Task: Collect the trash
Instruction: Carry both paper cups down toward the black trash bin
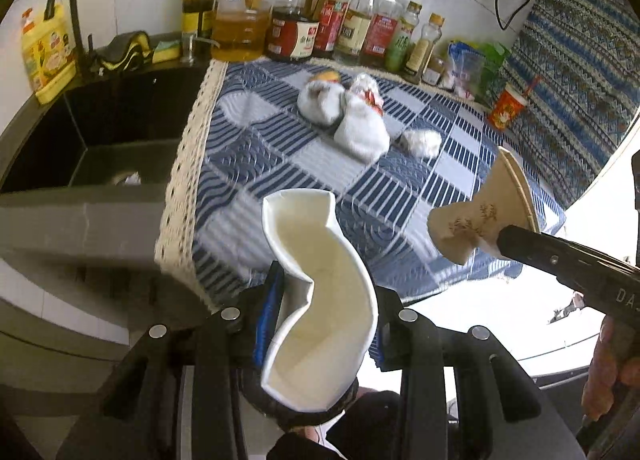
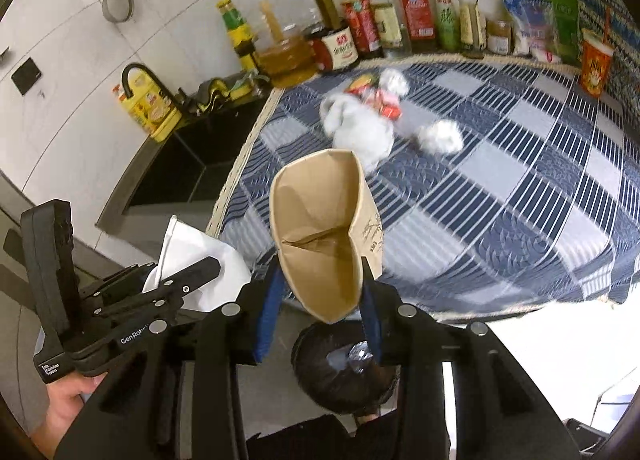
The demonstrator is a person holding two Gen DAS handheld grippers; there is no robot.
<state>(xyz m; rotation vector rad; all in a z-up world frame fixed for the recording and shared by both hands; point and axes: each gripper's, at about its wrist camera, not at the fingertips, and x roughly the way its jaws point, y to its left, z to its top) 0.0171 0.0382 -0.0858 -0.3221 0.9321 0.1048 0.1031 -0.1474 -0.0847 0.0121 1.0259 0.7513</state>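
Observation:
My left gripper (image 1: 328,300) is shut on a crushed white paper cup (image 1: 316,300), held off the counter's front edge; the cup also shows in the right wrist view (image 2: 188,260). My right gripper (image 2: 320,292) is shut on a crushed brown paper cup (image 2: 320,236), which also shows in the left wrist view (image 1: 480,215). A black-lined trash bin (image 2: 344,372) sits below the brown cup. Crumpled white tissues (image 1: 352,115) and a red wrapper (image 2: 380,99) lie on the blue checked cloth (image 1: 440,179), with a separate tissue ball (image 2: 440,135).
A row of sauce and oil bottles (image 1: 320,11) lines the back wall. A black sink (image 1: 100,131) with a faucet is left of the cloth. A red drink cup with straw (image 1: 506,107) and snack bags (image 2: 548,19) stand at the back right.

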